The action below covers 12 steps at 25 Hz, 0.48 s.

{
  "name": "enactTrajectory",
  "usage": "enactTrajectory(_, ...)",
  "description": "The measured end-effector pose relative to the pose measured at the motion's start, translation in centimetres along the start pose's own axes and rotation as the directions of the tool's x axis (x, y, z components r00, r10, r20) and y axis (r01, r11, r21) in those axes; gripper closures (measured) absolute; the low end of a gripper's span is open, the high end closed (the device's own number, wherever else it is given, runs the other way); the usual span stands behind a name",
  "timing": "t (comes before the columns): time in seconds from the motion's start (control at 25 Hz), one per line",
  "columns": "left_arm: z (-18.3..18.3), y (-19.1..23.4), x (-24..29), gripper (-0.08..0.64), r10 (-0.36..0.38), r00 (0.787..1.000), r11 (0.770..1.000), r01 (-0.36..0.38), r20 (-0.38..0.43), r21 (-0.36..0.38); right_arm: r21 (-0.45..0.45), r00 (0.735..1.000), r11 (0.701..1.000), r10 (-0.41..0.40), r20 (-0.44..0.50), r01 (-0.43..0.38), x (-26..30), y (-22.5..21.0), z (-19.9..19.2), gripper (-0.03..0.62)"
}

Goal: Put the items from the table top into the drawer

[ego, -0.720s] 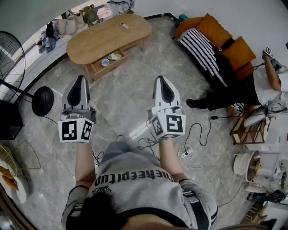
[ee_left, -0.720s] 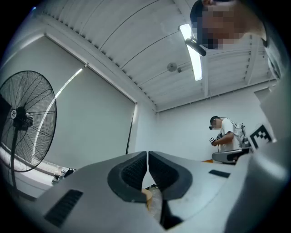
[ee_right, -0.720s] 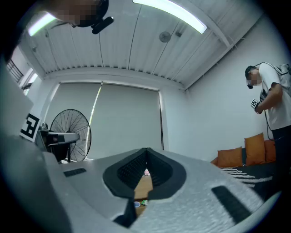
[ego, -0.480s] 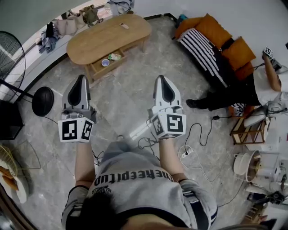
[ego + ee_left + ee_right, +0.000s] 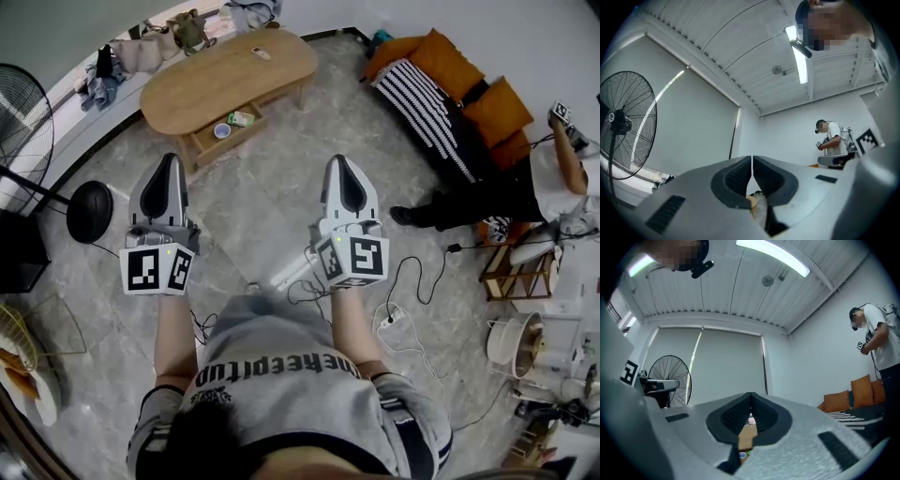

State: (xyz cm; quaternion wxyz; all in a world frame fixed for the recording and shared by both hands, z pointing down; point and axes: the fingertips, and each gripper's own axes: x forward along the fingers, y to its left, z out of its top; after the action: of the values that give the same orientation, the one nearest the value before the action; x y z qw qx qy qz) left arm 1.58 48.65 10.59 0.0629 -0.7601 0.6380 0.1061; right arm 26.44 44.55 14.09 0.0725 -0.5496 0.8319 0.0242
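The oval wooden table (image 5: pixel 230 80) stands far ahead across the marble floor. A small flat item (image 5: pixel 260 53) lies on its top. Its drawer (image 5: pixel 211 143) is pulled open and holds a blue-and-white cup (image 5: pixel 221 130) and a green packet (image 5: pixel 242 119). My left gripper (image 5: pixel 170 161) and my right gripper (image 5: pixel 342 161) are held side by side over the floor, well short of the table. Both are shut and hold nothing. In the right gripper view the pads meet at the right gripper (image 5: pixel 750 399), with the table (image 5: pixel 747 437) showing below. The left gripper (image 5: pixel 752 164) also has its pads together.
A standing fan (image 5: pixel 19 122) and a black round base (image 5: pixel 89 211) are at the left. A sofa with orange cushions (image 5: pixel 469 89) and a person (image 5: pixel 553 173) are at the right. Cables and a power strip (image 5: pixel 389 319) lie on the floor by my feet.
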Motion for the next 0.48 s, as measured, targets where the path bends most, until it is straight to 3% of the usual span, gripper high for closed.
enactTrajectory(0.48, -0.8, 1.9, 2.4, 0.546, 0.004, 1.0, 1.0, -0.004, 0.002, -0.012, 0.0, 1.0, 1.0, 0.011, -0.021, -0.011, 3.1, 0.0, -0.7, 0.589)
